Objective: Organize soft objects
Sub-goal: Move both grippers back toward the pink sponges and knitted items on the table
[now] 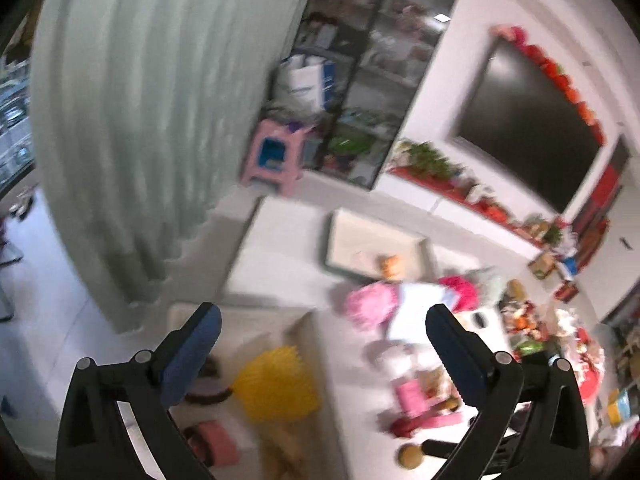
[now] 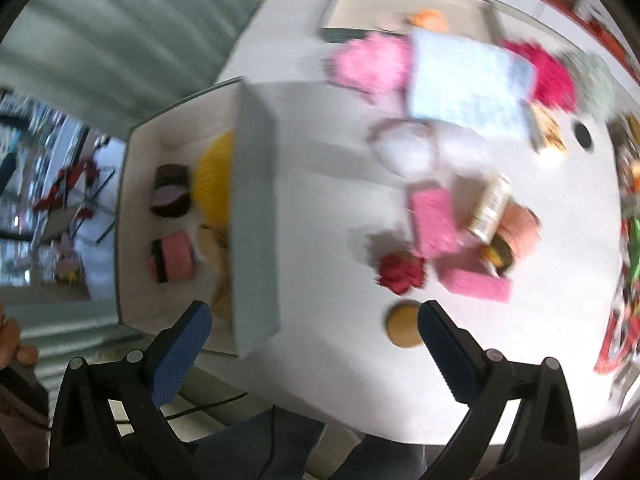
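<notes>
Looking along the left gripper (image 1: 322,328), jaws spread wide and empty, above a white table (image 1: 280,248); a yellow spiky toy (image 1: 276,384) sits in the box (image 1: 308,332) below, pink plush (image 1: 370,306) and a pale cloth (image 1: 416,304) clutter the table beyond, green curtain (image 1: 132,120) behind. Right wrist view, blurred: right gripper (image 2: 314,322) spread, holding nothing, over the table edge; a round tan ball (image 2: 402,326) touches its right finger in view, red toy (image 2: 400,272) and pink blocks (image 2: 434,222) near.
</notes>
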